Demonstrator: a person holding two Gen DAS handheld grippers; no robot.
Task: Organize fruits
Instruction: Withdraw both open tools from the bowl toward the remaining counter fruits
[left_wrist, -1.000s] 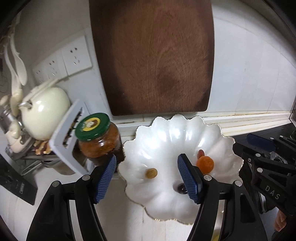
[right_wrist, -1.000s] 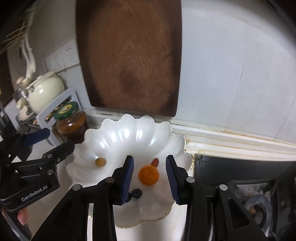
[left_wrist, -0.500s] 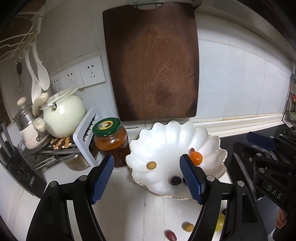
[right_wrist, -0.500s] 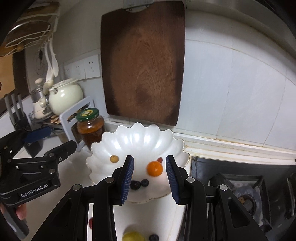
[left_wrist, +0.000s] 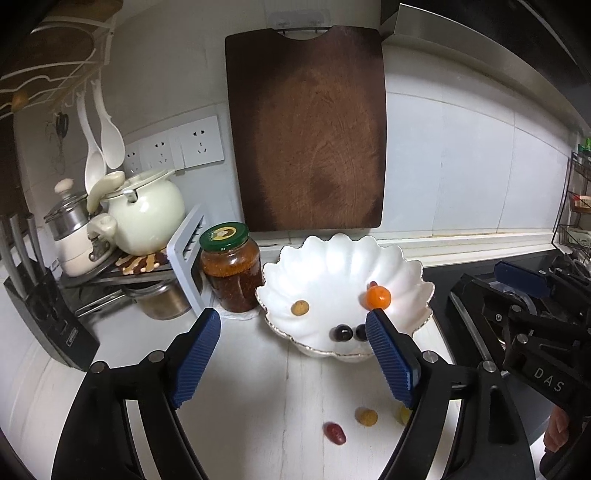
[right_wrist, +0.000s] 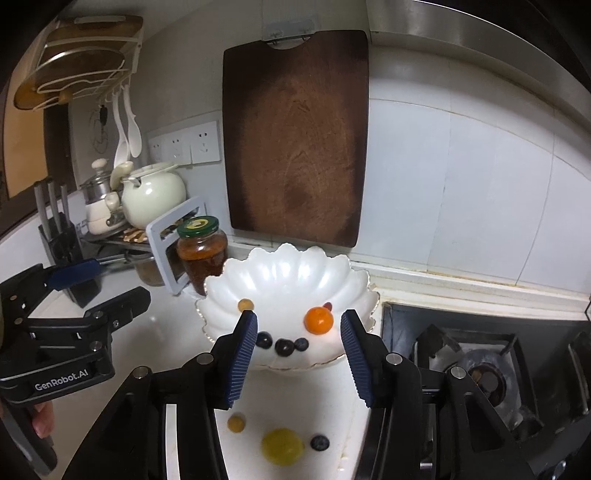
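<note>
A white scalloped bowl (left_wrist: 332, 258) (right_wrist: 288, 269) stands on the counter by the wall. Inside lie an orange fruit (left_wrist: 378, 297) (right_wrist: 318, 320), a small tan fruit (left_wrist: 299, 307) (right_wrist: 245, 304), a red one (right_wrist: 327, 305) and dark berries (left_wrist: 341, 333) (right_wrist: 284, 347). On the counter in front lie a red grape (left_wrist: 334, 432), a tan fruit (left_wrist: 366, 417) (right_wrist: 236, 422), a yellow-green fruit (right_wrist: 282, 450) and a blueberry (right_wrist: 319, 442). My left gripper (left_wrist: 291, 354) hovers before the bowl, jaws opening, nothing between them. My right gripper (right_wrist: 299, 350) is likewise back from the bowl, jaws opening and empty.
A jar with a green lid (left_wrist: 229, 266) stands left of the bowl, beside a rack with a cream teapot (left_wrist: 146, 210). A dark cutting board (left_wrist: 306, 133) hangs on the wall. A knife block (left_wrist: 40, 295) is far left; a gas stove (right_wrist: 487, 369) lies right.
Both grippers pulled back and up from the bowl, so the loose fruits on the counter came into view. Both pairs of jaws spread wider. The orange fruit stays in the bowl.
</note>
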